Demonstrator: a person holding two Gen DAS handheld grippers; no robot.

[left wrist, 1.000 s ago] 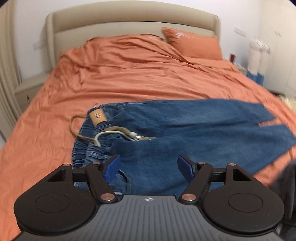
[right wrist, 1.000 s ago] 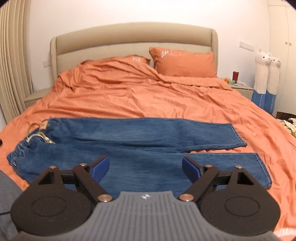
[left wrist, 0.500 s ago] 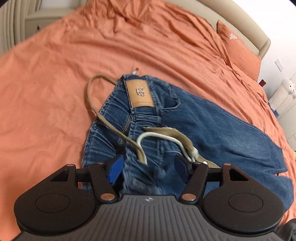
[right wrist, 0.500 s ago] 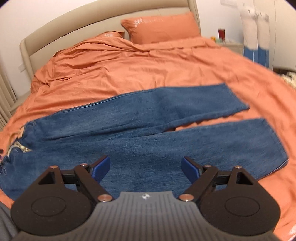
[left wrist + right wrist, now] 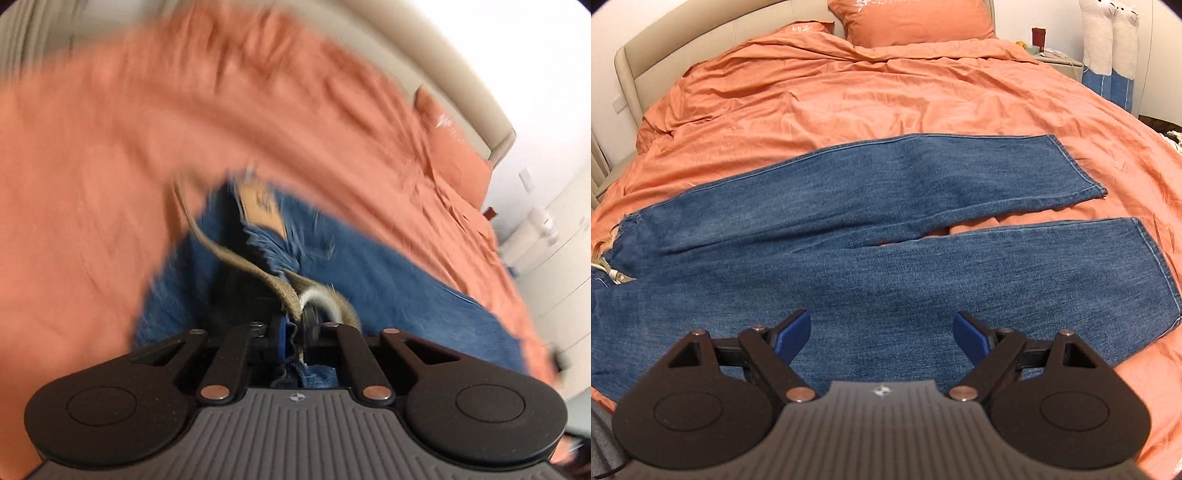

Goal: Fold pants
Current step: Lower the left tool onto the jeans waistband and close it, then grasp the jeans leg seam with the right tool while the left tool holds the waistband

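Blue jeans (image 5: 886,229) lie spread across the orange bed (image 5: 849,92), waist at the left, both legs running right. A tan belt (image 5: 236,258) is threaded at the waist (image 5: 266,236). My left gripper (image 5: 293,330) is shut on the waistband denim beside the belt; this view is motion-blurred. My right gripper (image 5: 882,328) is open and empty, hovering over the near leg (image 5: 997,273) at about mid-length. The far leg (image 5: 923,177) lies parallel behind it.
Orange pillows (image 5: 916,18) and a beige headboard (image 5: 635,59) stand at the far end. A nightstand with small items (image 5: 1049,51) and two plush toys (image 5: 1108,44) are at the right of the bed. The bed's near edge lies just below my grippers.
My left gripper moved down to the waistband and shut on the denim by the belt. My right gripper moved closer over the near leg and stayed open.
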